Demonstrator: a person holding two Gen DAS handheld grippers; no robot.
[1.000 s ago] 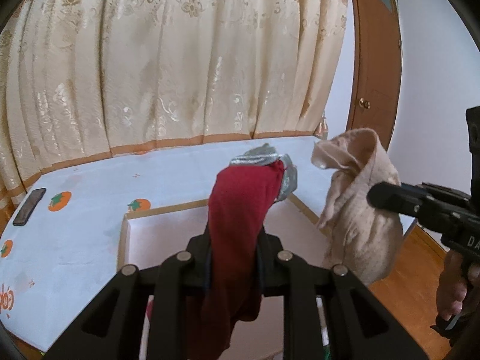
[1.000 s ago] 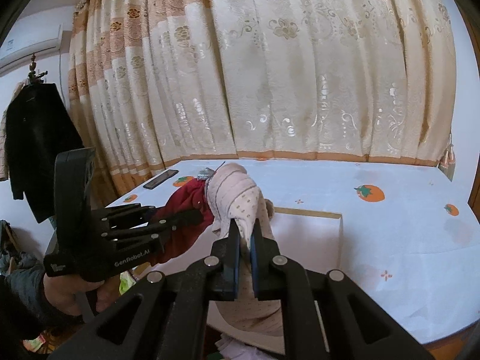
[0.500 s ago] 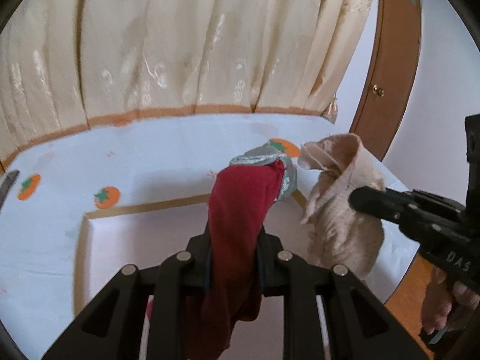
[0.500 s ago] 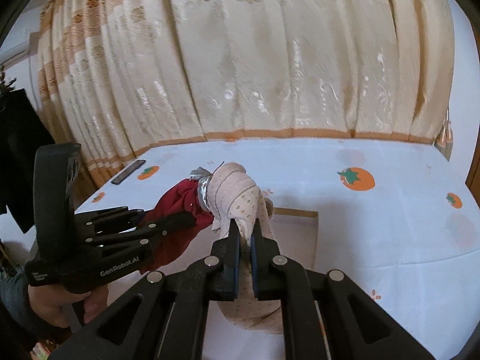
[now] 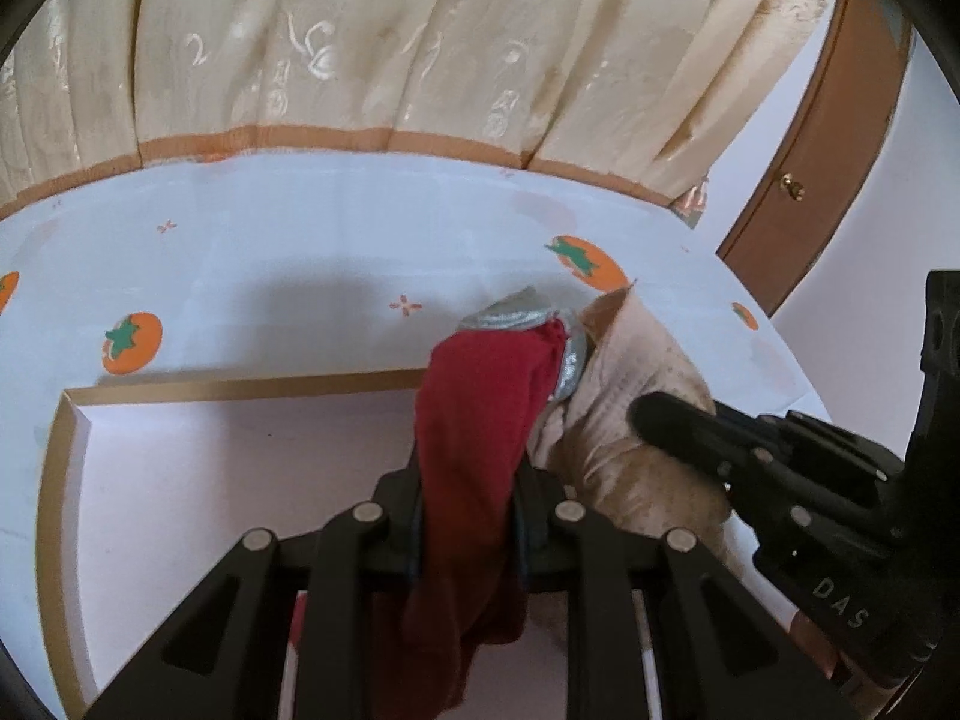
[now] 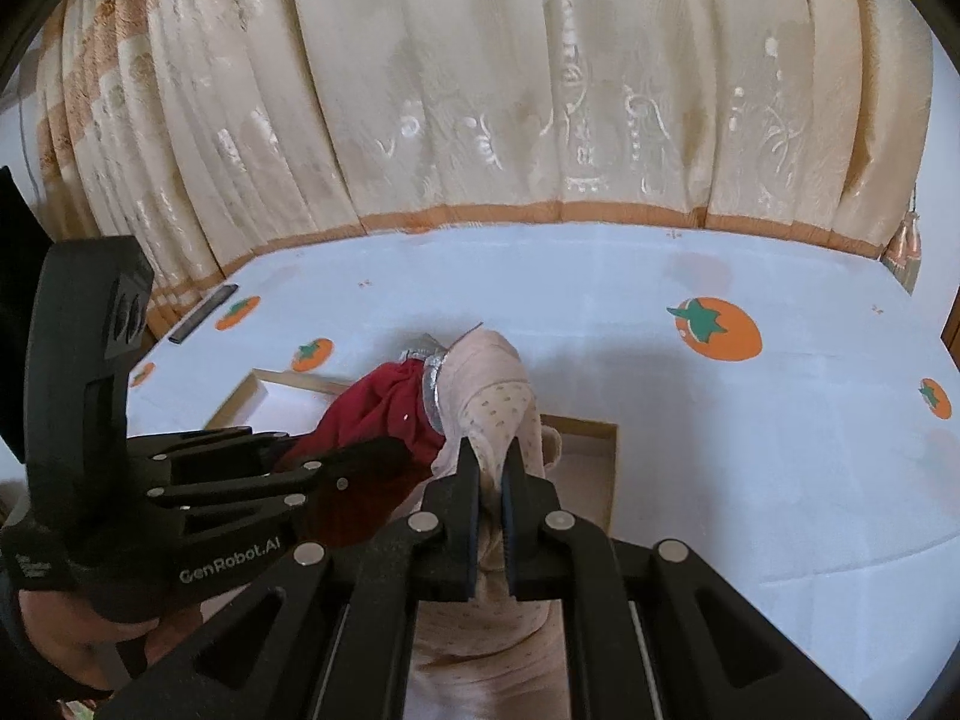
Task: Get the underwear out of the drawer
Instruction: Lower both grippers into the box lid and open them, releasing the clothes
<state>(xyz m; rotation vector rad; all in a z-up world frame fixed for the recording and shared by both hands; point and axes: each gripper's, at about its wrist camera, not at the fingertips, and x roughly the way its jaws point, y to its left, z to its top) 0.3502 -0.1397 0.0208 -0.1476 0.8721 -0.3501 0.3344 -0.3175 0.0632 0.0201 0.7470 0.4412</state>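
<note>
My left gripper (image 5: 469, 477) is shut on red underwear (image 5: 480, 396) with a silver waistband; the cloth hangs down over the fingers. Just to its right, my right gripper (image 5: 651, 417) is shut on beige dotted underwear (image 5: 636, 360), and the two garments touch. In the right wrist view the beige underwear (image 6: 492, 384) is pinched in my right gripper (image 6: 489, 459), with the red underwear (image 6: 390, 402) and my left gripper (image 6: 384, 450) on its left. Both are held above a shallow drawer (image 5: 66, 480) with a wood rim and white inside, also seen in the right wrist view (image 6: 607, 468).
The drawer lies on a bed sheet (image 6: 720, 420) printed with orange fruit. A cream curtain (image 5: 390, 60) hangs behind the bed. A wooden door (image 5: 840, 150) stands at the right. A dark flat device (image 6: 201, 312) lies near the sheet's far left corner.
Both grippers have moved forward and down over the bed with their garments. The red and beige underwear have come together and now touch. The curtain and sheet look nearer.
</note>
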